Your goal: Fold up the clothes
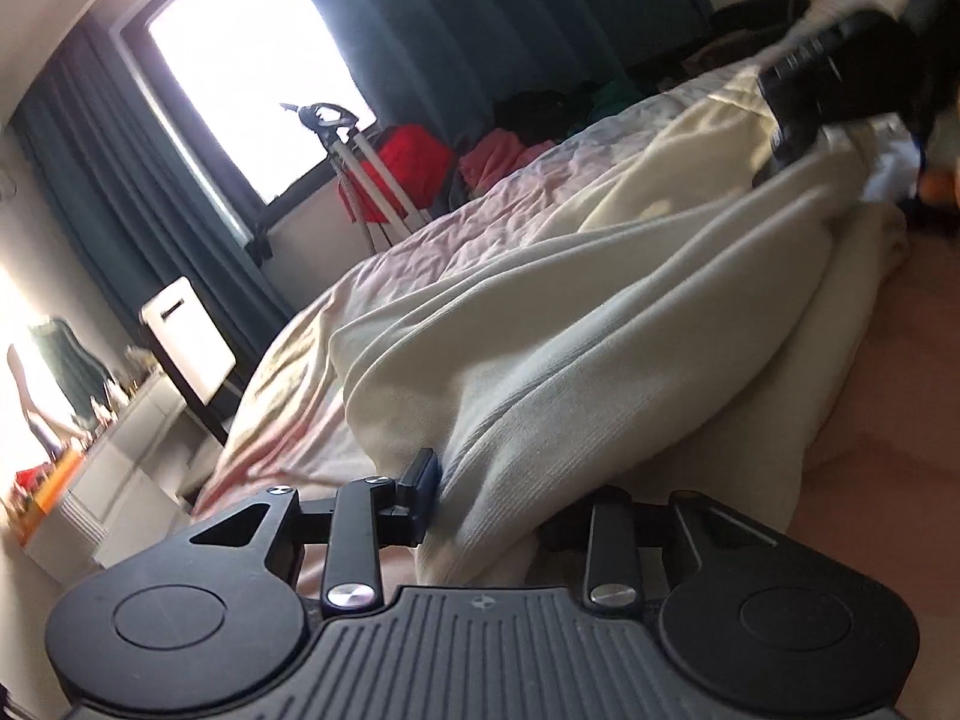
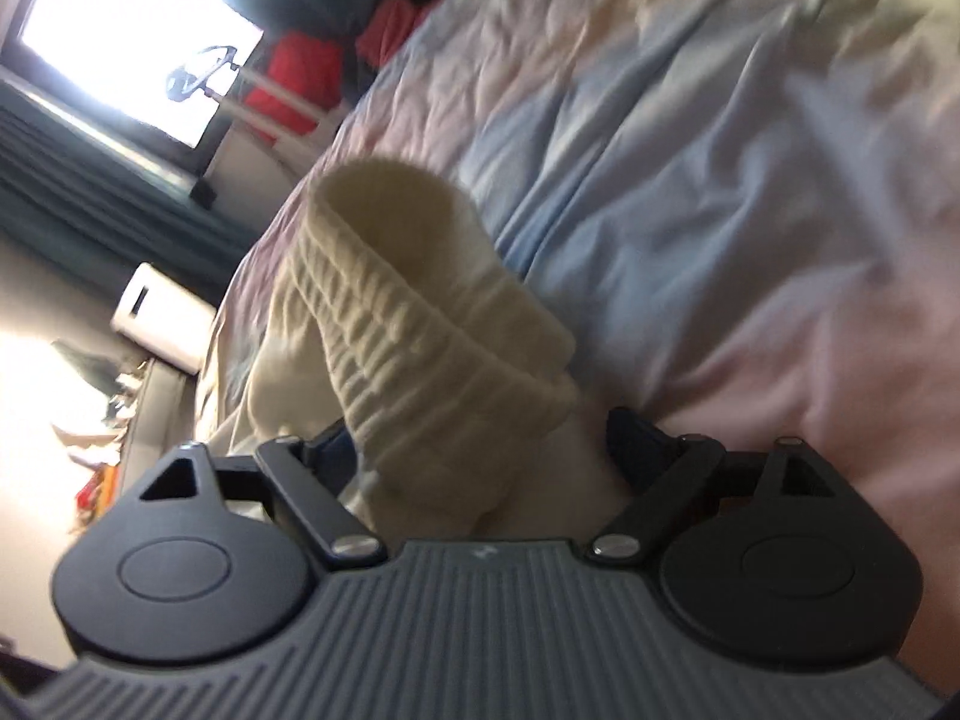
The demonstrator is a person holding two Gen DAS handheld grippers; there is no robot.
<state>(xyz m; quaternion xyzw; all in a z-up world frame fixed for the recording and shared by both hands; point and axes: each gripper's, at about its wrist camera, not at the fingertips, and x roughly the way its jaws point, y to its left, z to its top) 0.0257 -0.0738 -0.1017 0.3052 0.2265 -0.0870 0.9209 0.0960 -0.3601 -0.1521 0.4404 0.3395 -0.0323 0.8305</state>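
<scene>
Where the quilted bed (image 1: 480, 180) drops off by the window, the left gripper (image 1: 480, 510) jaws pinch the cream ribbed garment (image 1: 540, 330); the right gripper (image 2: 474, 450) jaws stand spread around its bunched cuff.

left jaws under cream garment (image 1: 540, 324), blurred bedspread (image 2: 750, 150)

The cream garment (image 1: 600, 324) is a soft knitted cloth with fine ribs, and its cuff (image 2: 432, 324) shows thicker, rougher ribbing. The bedsheet (image 2: 690, 150) under it is thin, matt, wrinkled cloth. The left gripper (image 1: 492, 510) and the right gripper (image 2: 474, 450) are matt black plastic with shiny metal screws.
</scene>
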